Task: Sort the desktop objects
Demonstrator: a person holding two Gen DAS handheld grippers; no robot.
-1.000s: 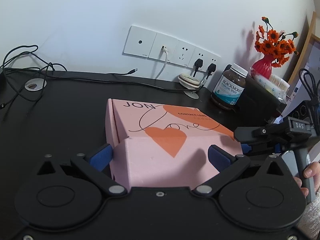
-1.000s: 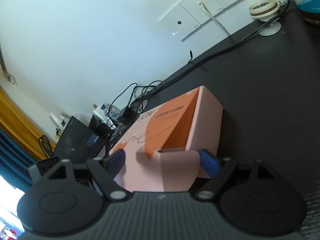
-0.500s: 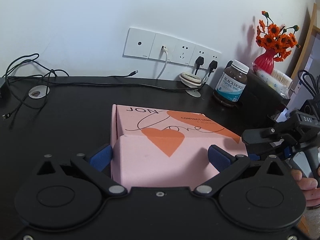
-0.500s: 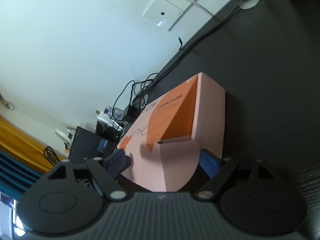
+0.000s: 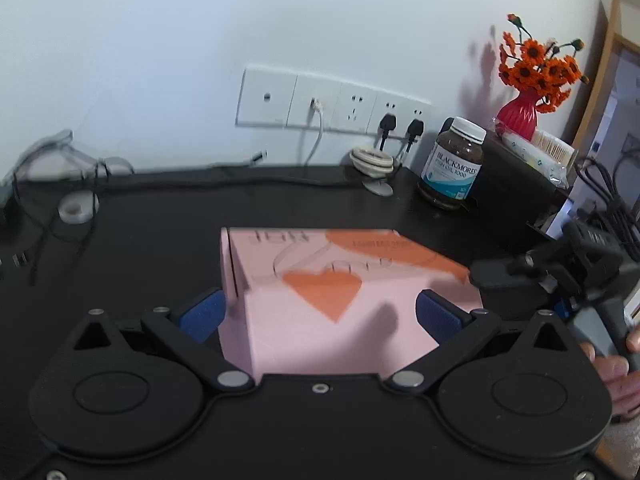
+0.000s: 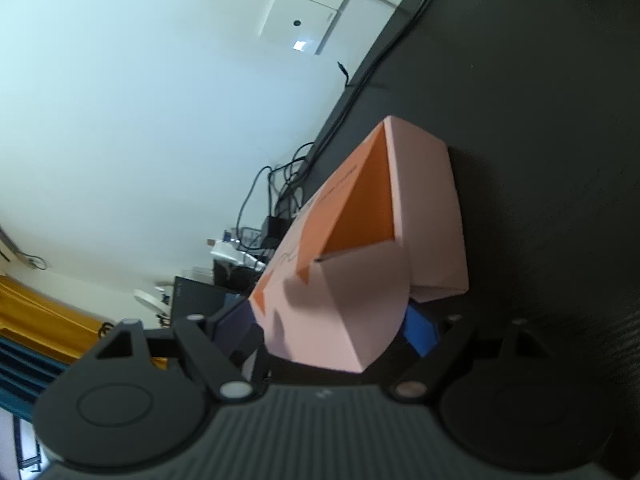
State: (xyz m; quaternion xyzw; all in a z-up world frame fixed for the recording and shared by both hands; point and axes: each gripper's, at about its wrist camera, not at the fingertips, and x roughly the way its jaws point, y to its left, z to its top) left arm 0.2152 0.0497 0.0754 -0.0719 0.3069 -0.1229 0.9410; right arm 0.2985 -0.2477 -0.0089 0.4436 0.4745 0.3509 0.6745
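Pink box [image 5: 320,300] (one), gripped by two tongs, left tongs [image 5: 320,314], right tongs [image 6: 332,332], one bottle [image 5: 452,170]

Left gripper [image 5: 318,314] points forward with blue pads spread wide; right gripper [image 6: 332,330], rolled sideways, likewise wide, held by a hand [image 5: 614,364].

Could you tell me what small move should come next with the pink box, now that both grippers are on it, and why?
Probably lift it a little higher, both hands together and level. The pink box sits between the blue pads of the left gripper and the right gripper, one at each end, and looks tilted over the black desk. An uneven lift could twist it loose.
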